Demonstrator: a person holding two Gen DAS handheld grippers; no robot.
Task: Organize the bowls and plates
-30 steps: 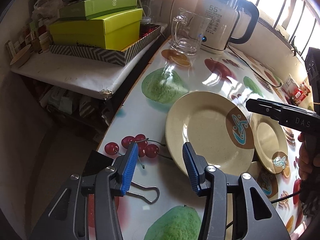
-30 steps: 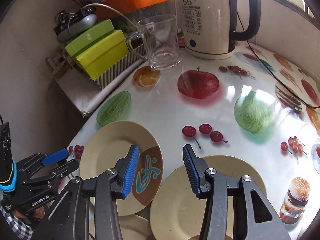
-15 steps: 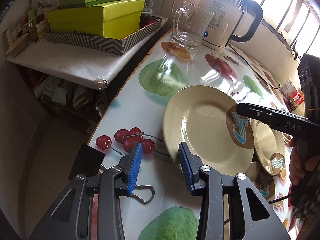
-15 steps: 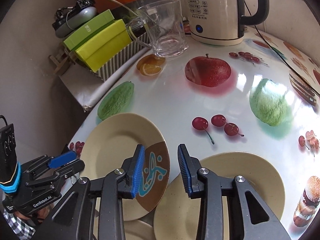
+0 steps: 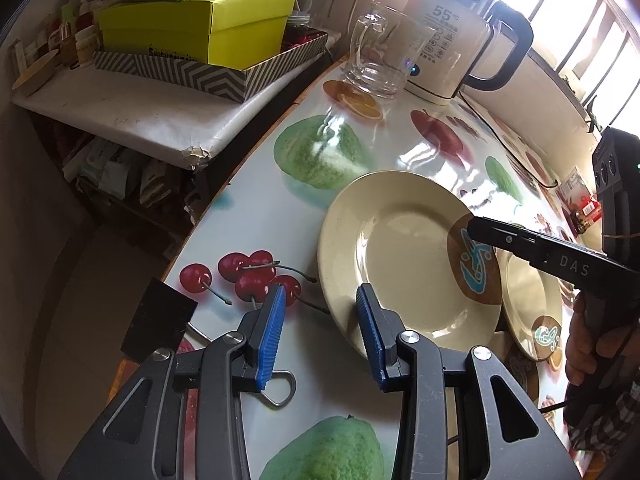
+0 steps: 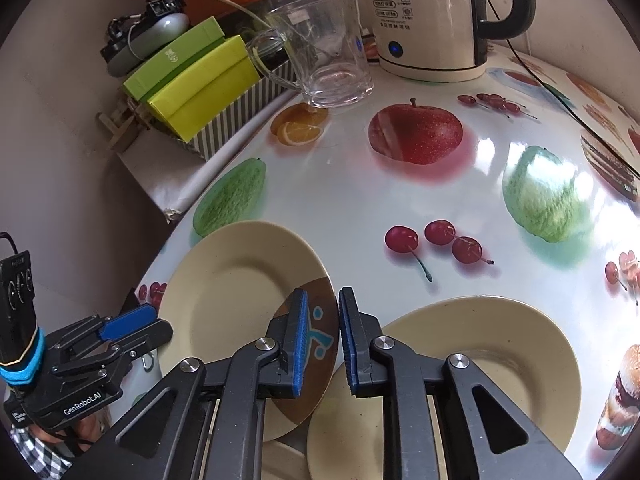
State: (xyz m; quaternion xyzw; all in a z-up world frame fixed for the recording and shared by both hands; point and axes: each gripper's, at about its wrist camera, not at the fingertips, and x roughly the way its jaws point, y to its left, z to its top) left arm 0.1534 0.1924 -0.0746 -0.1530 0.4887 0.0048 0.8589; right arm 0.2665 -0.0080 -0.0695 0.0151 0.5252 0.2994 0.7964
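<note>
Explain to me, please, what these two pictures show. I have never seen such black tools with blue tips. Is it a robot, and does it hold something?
It is no robot. A person holds one tool in each hand, and each tool carries a camera that looks forward along its two blue-padded fingers.

One picture is from the left hand-held gripper. It is open, its right finger over the near rim of the large plate.

The other picture is from the right hand-held gripper. Its fingers stand close on both sides of that plate's brown patterned edge; whether they already pinch it, I cannot tell.

On the fruit-printed table lie a second plate, a glass mug and a kettle.
</note>
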